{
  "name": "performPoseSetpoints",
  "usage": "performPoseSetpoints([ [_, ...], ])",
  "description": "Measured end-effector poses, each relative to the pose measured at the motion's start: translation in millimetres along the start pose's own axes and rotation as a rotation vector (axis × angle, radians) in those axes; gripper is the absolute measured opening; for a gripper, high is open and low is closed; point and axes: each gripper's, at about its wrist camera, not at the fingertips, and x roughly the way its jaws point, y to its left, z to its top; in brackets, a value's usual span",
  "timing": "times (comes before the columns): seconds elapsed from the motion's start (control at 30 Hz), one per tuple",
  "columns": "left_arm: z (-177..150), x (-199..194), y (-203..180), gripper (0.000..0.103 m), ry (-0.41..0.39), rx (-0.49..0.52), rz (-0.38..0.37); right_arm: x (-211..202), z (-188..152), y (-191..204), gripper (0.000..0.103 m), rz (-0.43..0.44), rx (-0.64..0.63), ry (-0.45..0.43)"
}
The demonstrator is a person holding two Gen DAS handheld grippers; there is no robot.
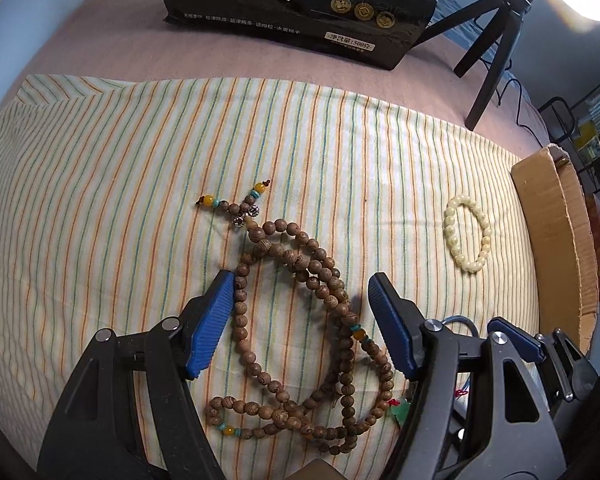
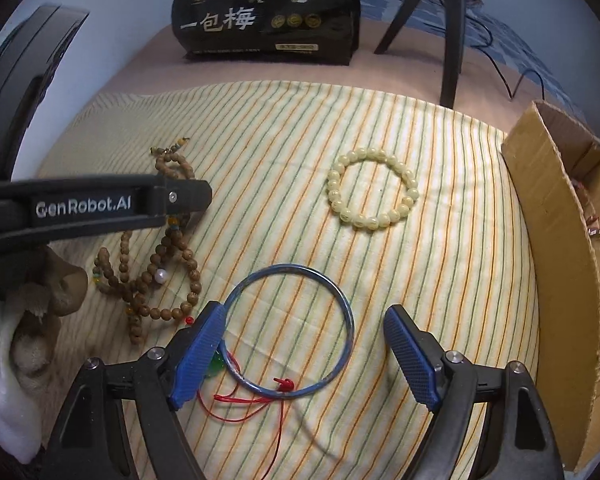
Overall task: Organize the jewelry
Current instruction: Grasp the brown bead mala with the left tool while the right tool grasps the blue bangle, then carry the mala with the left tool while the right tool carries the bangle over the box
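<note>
A long string of brown wooden beads with yellow and turquoise accents lies tangled on the striped cloth. My left gripper hovers over it, open, its blue pads either side of the tangle without pressing on it. In the right wrist view a thin blue bangle lies flat, with a red cord and a green pendant at its near edge. My right gripper stands open around the bangle, its left pad over the bangle's rim. A cream bead bracelet lies farther back, apart from both.
An open cardboard box stands at the cloth's right edge. A black snack bag and a tripod stand at the back. The left tool's black frame crosses the right wrist view, with a hand under it.
</note>
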Motion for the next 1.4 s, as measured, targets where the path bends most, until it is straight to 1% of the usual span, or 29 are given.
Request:
performPoseSetpoints([
  [0.1,-0.3,0.2,-0.1,0.070,-0.002,0.003,0.000,0.6,-0.2,5.5,0.085,0.007,-0.013,-0.001],
  [0.13,-0.7,0.2,-0.6,0.070,-0.003,0.007,0.002,1.0,-0.7,7.7,0.086,0.003,-0.023,0.003],
  [0.2,-1.8,0.1,-1.1,0.070,-0.007,0.016,0.008,4.2,-2.8,12.3,0.086,-0.041,-0.055,0.016],
  [0.3,-3.2,0.6,-4.4,0.070,-0.012,0.029,0.023,5.4,-5.3,7.7,0.085,-0.041,-0.044,0.024],
  [0.4,-4.7,1.5,-7.4,0.068,-0.021,0.043,0.044,4.4,-6.6,3.4,0.078,-0.044,-0.045,0.035],
  [0.43,-5.5,1.7,-8.1,0.060,-0.028,0.047,0.060,3.4,-7.2,2.4,0.074,-0.047,-0.048,0.034],
  [0.47,-6.1,1.8,-8.6,0.053,-0.040,0.053,0.081,2.4,-8.2,0.8,0.074,-0.045,-0.049,0.033],
  [0.5,-6.3,1.7,-8.6,0.049,-0.048,0.058,0.089,1.8,-8.7,-0.2,0.074,-0.040,-0.045,0.032],
  [0.57,-5.9,0.5,-7.1,0.025,-0.063,0.062,0.102,0.3,-10.9,-3.4,0.073,-0.032,-0.036,0.026],
  [0.63,-4.1,-0.4,-1.6,0.011,-0.060,0.046,0.087,-1.6,-10.6,-3.6,0.073,-0.031,-0.031,0.019],
  [0.73,-1.4,-4.4,8.6,0.011,-0.056,0.005,0.040,-7.5,-8.5,-5.4,0.073,-0.032,-0.023,-0.002],
  [0.83,-0.1,-14.8,12.1,0.011,-0.073,-0.005,0.016,-18.8,-7.5,-10.8,0.073,-0.029,-0.004,-0.032],
  [1.07,-3.5,-57.5,8.9,0.011,-0.145,0.012,-0.043,-47.4,-9.9,-27.8,0.073,-0.008,0.043,-0.084],
  [1.4,-15.4,-116.5,-14.9,0.011,-0.249,0.060,-0.117,-99.8,-22.8,-48.0,0.073,-0.018,0.071,-0.188],
])
